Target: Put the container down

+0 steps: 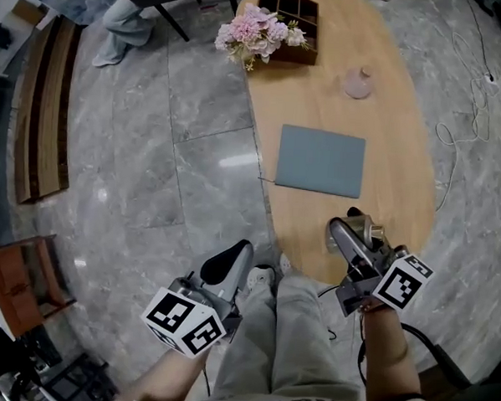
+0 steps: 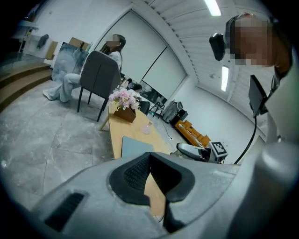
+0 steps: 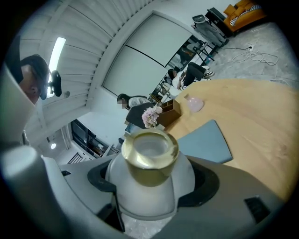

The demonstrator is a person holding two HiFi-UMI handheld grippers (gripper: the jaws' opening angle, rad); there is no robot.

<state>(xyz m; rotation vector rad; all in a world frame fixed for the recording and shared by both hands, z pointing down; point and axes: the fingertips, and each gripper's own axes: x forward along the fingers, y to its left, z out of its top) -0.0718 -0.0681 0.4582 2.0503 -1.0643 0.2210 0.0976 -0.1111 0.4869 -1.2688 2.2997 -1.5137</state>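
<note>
Nearest of all were the person's grey trouser legs [image 1: 289, 340], with a hand-held claw on either side, each carrying a cube of black-and-white square markers. The left claw [image 1: 228, 263] hung over the grey marble floor [image 1: 179, 133] just off the tabletop's edge, its dark pads pressed together at the tips with nothing between them.

The right claw [image 1: 349, 232] pinched the container [image 3: 148, 177], a small white vessel with a gold rim [image 3: 149, 148] at its open mouth. It was over the near end of the oval wooden tabletop [image 1: 395, 153], on the person's side of a blue-grey mat [image 1: 320, 161]. A small pink object [image 1: 358, 83] sat beyond the mat. At the far end stood pink flowers [image 1: 255, 32] and a wooden compartmented box [image 1: 295, 22].

The container looked stiff and smooth, like glazed ceramic or frosted glass, so probably breakable, rather slippery and not heavy. The pads held its wide white body below the narrower gold neck. That seemed the safest place to hold it, because the sloping shoulder above would let it slide.

The container's base was hidden by the claw, so whether it touched the tabletop could not be told. From above, most of it was hidden behind the claw. What it held, if anything, was unclear.
</note>
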